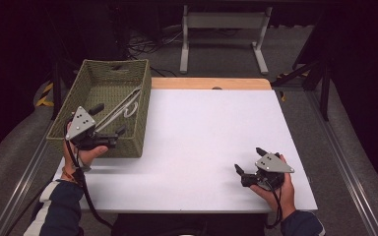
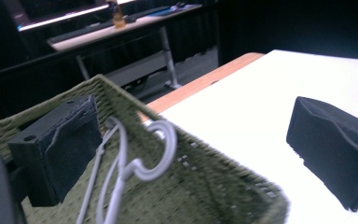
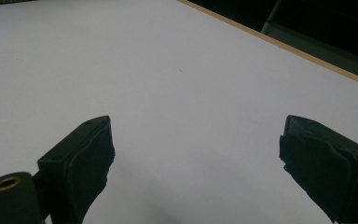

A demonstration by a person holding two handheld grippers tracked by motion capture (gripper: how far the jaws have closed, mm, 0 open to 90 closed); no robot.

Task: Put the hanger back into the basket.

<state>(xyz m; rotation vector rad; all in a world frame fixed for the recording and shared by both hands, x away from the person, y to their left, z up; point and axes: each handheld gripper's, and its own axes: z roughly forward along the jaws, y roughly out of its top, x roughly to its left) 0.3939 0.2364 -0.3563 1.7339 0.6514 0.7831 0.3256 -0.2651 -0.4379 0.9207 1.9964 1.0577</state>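
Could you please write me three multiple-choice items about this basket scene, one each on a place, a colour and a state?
1. Where do the hangers lie?
A. inside the basket
B. on the bare table
C. on the floor

2. What colour is the basket?
A. red
B. olive green
C. white

3. How does the right claw stand?
A. shut on a hanger
B. open, holding nothing
C. shut on the basket rim

Answers: 1 A, the pale hangers lean against the basket's inner wall. 2 B, its woven sides show green. 3 B, its jaws stand wide apart over the white table.
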